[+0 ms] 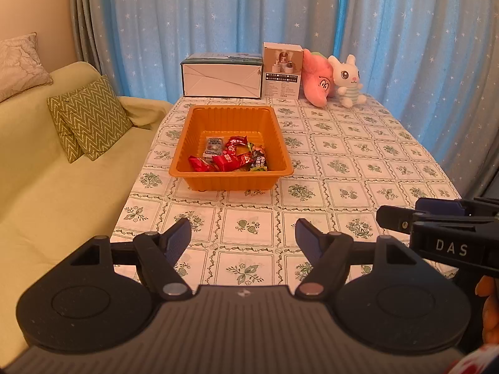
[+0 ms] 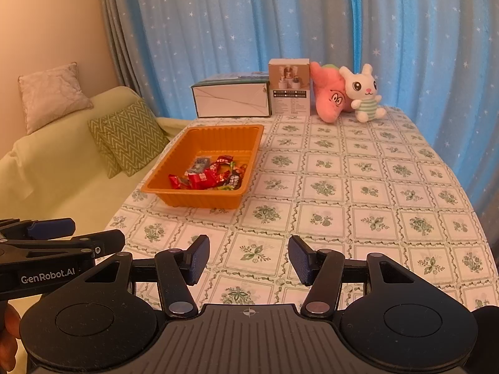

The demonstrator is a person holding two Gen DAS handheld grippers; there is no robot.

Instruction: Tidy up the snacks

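Observation:
An orange plastic tray point(image 1: 232, 115) point(image 2: 218, 134) stands on the table's left side. Several wrapped snacks point(image 1: 229, 155) point(image 2: 207, 176), mostly red, lie in its near half. My left gripper point(image 1: 243, 243) is open and empty, over the near table edge, well short of the tray. My right gripper point(image 2: 248, 257) is open and empty, also near the front edge, right of the tray. The right gripper shows at the right of the left wrist view point(image 1: 402, 216); the left gripper shows at the left of the right wrist view point(image 2: 78, 237).
The table has a floral tablecloth point(image 1: 358, 162) point(image 2: 358, 187). At the back stand a white box point(image 1: 222, 79) point(image 2: 232, 101), a small carton point(image 1: 282, 71) point(image 2: 290, 88), a pink plush point(image 1: 318, 79) point(image 2: 330, 96) and a white rabbit plush point(image 1: 347, 79) point(image 2: 365, 93). A sofa with cushions point(image 1: 90, 118) point(image 2: 128, 137) is left.

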